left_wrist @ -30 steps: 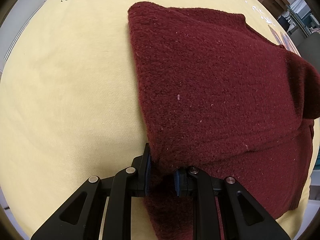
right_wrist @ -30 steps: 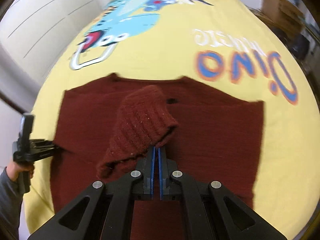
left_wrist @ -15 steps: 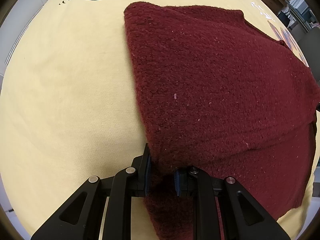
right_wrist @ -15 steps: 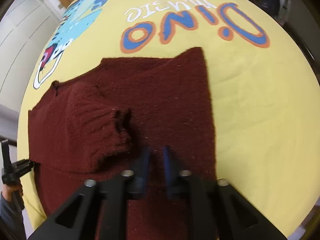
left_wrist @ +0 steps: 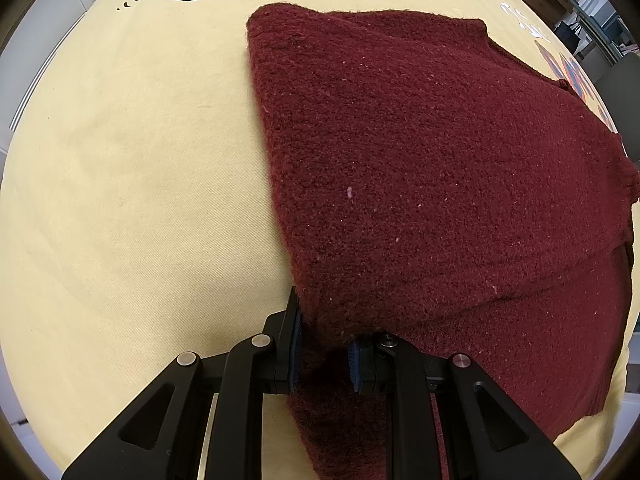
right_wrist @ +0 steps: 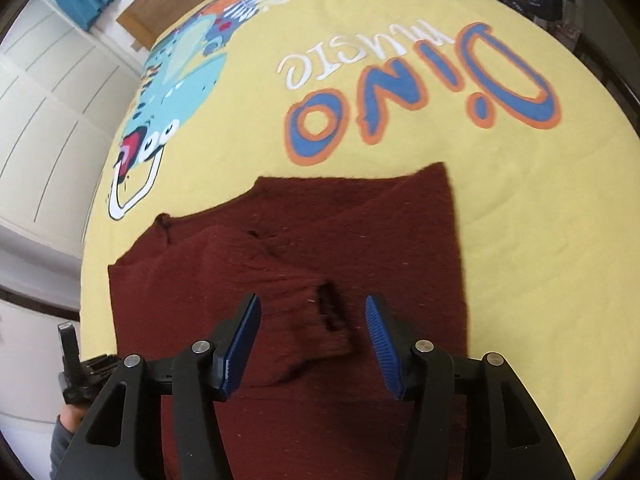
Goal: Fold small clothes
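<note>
Dark red sweater (left_wrist: 420,168) lies flat on a yellow sheet (left_wrist: 132,184) printed with a cartoon dino (right_wrist: 180,92) and "Dino music" lettering (right_wrist: 420,92); can't tell what surface sits under the sheet. Left claw (left_wrist: 324,354) is clamped on the sweater's near-left edge, fabric bunched between the blue pads (left_wrist: 297,350) and draped over the right-hand one. Right claw (right_wrist: 310,344) is spread wide, nothing between its pads (right_wrist: 240,344); it hangs just above the sleeve cuff (right_wrist: 320,328), which is folded inward across the sweater body with the cuff opening facing the claw. In the right wrist view, the sweater (right_wrist: 360,240) reaches from the sheet's left side to about the middle, collar edge toward the lettering. The left claw (right_wrist: 80,368) shows at that view's lower left, at the sweater's edge. No containers in view.
</note>
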